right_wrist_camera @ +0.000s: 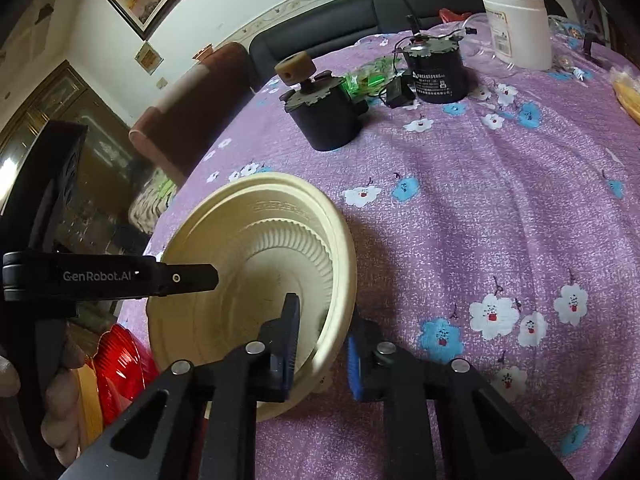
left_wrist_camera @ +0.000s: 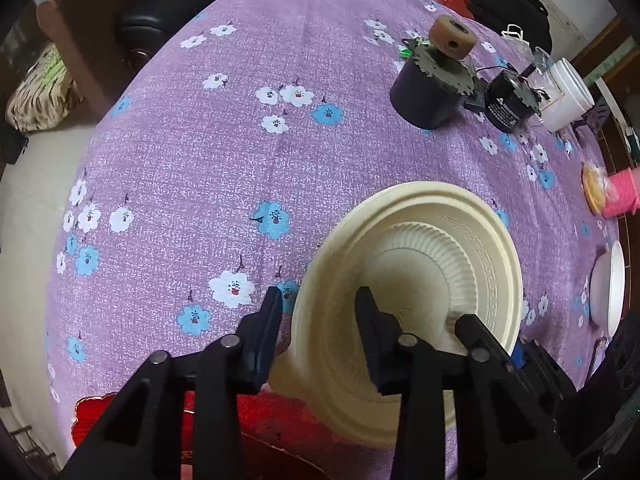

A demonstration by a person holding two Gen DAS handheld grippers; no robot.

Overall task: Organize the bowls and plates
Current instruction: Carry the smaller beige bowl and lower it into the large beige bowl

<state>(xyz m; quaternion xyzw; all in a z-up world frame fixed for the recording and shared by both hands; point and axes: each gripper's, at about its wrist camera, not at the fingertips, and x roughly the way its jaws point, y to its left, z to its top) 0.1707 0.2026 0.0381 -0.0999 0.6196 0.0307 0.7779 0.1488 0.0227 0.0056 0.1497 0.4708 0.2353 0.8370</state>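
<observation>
Cream plastic bowl (left_wrist_camera: 460, 264), ribbed inside with a key-pattern band under the rim, tilted on the purple flowered cloth of the bench (left_wrist_camera: 192, 152); low and right of centre in the left wrist view, low and left of centre in the right wrist view (right_wrist_camera: 256, 264). Appears to be more than one bowl nested, stepped rims showing at the top edge; exact count unclear.

Left tongs (left_wrist_camera: 320, 332) clenched on the near wall of the bowl: one finger outside against the cloth side, the other inside the bowl. Same tongs seen from the right wrist view as a black bar lettered "GenRobot.AI" reaching in from the left edge over the rim (right_wrist_camera: 192, 278), a person's hand (right_wrist_camera: 60, 412) below it at lower left.

Right tongs (right_wrist_camera: 324, 344) clenched on the rim at the bowl's right side, left finger inside, blue-padded right finger outside.

Red object (right_wrist_camera: 120, 368) just beside the bowl at lower left. Farther up the cloth, two dark cylindrical motors (left_wrist_camera: 428, 96), one topped with a tan wheel (left_wrist_camera: 452, 36). White plastic tub (right_wrist_camera: 516, 24) at upper right. Another white dish (left_wrist_camera: 610, 284) at the right edge of the left wrist view.
</observation>
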